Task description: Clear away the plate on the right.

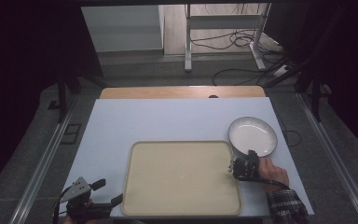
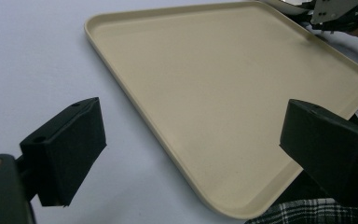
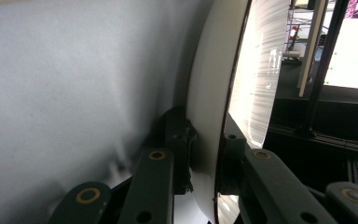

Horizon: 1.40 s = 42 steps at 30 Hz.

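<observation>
A white ribbed plate (image 1: 252, 136) sits at the right of the pale mat, just beyond the tray's far right corner. My right gripper (image 1: 242, 164) is shut on its near rim; in the right gripper view the jaws clamp the plate's edge (image 3: 212, 116) from both sides. A beige rectangular tray (image 1: 182, 177) lies in the middle near the front edge. My left gripper (image 1: 107, 192) stands open at the tray's near left corner, with its jaws wide apart and nothing between them. In the left gripper view the tray (image 2: 223, 93) spreads out ahead of the fingers (image 2: 70, 149).
The pale mat (image 1: 168, 121) covers a wooden table (image 1: 182, 92). Beyond the table stand a metal frame (image 1: 223, 28) and cables on the floor (image 1: 242, 39). A plaid sleeve (image 1: 286, 205) comes in at the bottom right.
</observation>
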Each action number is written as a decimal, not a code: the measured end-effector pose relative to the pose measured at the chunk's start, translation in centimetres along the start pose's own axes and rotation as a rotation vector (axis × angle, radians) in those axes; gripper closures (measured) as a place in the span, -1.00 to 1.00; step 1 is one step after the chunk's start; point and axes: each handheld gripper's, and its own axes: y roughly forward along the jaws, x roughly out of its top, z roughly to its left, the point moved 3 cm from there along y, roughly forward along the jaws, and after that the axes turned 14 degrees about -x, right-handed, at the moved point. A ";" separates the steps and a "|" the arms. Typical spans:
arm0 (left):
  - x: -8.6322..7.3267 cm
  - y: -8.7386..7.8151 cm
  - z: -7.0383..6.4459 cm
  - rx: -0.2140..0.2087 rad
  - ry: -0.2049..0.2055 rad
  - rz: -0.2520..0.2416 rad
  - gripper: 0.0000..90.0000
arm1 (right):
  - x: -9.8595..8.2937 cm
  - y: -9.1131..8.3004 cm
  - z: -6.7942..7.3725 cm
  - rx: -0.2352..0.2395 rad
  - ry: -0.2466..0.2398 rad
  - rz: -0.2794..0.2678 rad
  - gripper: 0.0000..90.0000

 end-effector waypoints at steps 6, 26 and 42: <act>0.0 0.0 0.0 -0.001 0.000 -0.001 -0.86 | 0.0 -0.3 -0.1 -0.023 -0.005 -0.010 0.75; 0.0 0.0 0.0 -0.002 -0.002 -0.003 -0.86 | 0.5 -2.8 -1.5 -0.100 0.000 -0.080 0.73; 0.0 0.0 0.0 -0.003 -0.005 -0.004 -0.86 | 1.2 -5.9 -2.0 -0.123 0.004 -0.155 0.72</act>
